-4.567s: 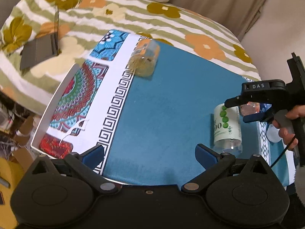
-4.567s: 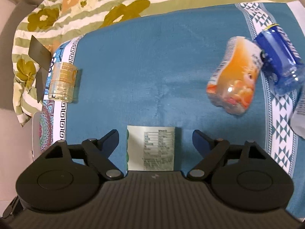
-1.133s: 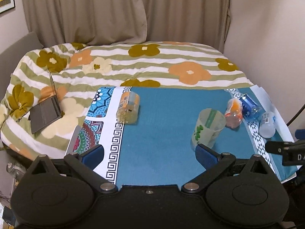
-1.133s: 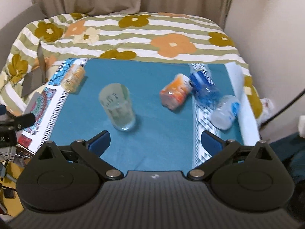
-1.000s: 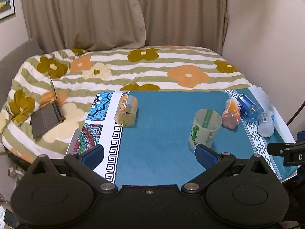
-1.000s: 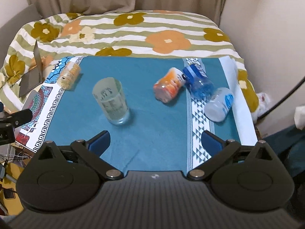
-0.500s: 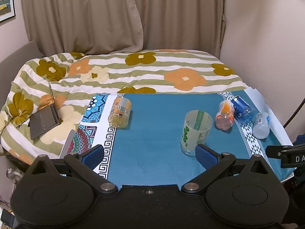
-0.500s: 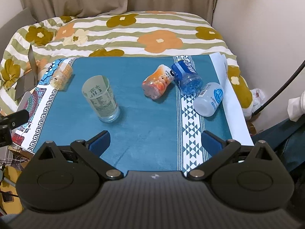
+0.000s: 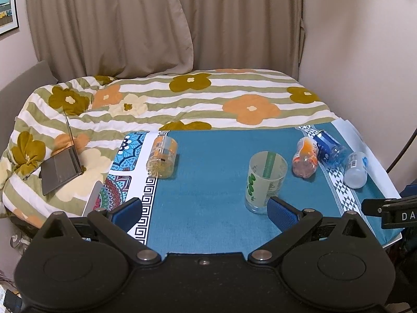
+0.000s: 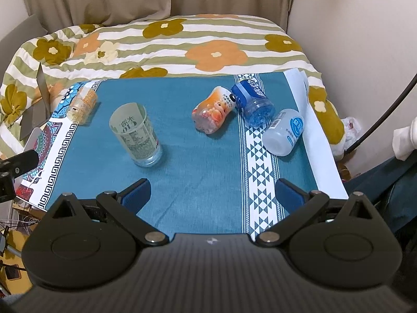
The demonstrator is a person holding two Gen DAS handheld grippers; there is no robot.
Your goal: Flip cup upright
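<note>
Left gripper (image 9: 203,208): jaws spread wide, nothing between them, held back at the near edge of the desk (image 9: 208,182). Right gripper (image 10: 212,193): also wide and empty, low in its frame, well clear of everything.

Cup (image 10: 135,135): stands upright on the blue cloth, mouth up, base down, left of centre in the right wrist view. In the left wrist view the cup (image 9: 264,181) sits lower right of centre, just beyond the left gripper's right finger; whether that finger touches the base cannot be told.

Change: a few seconds ago the cup lay on its side between the right gripper's fingers. A second ago it was already standing, and since then both views have pulled back and risen, so more of the bed (image 9: 208,96) and curtain (image 9: 156,26) shows. Cup position on the cloth unchanged over that last second.

Judgement: the flip looks done and the grippers are withdrawing.

Surroundings: jar (image 9: 161,159) on its side at the left; orange bottle (image 10: 213,113), blue bottle (image 10: 251,100) and clear bottle (image 10: 284,133) lying at the right. None touch the cup.
</note>
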